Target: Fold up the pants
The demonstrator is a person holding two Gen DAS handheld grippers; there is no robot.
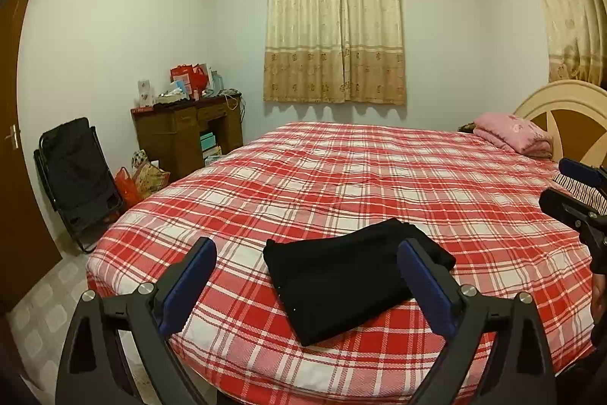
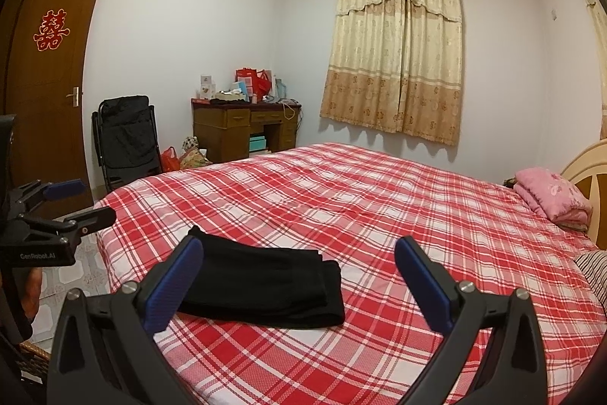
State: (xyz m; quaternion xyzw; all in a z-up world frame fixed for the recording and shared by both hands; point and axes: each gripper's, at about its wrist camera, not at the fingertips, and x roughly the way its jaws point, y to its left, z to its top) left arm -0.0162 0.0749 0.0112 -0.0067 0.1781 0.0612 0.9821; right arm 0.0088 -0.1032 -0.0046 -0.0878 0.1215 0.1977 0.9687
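Black pants [image 1: 349,276], folded into a compact rectangle, lie flat near the foot edge of a bed [image 1: 379,177] with a red plaid cover, long axis running diagonally from near-right to far-left in the left wrist view. The left hand-held gripper [image 1: 307,276] and right hand-held gripper [image 2: 299,276] hover wide apart, holding nothing.

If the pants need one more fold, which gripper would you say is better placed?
Probably left. The left gripper is open with the pants framed between its fingers; the right gripper faces mostly bedspread.
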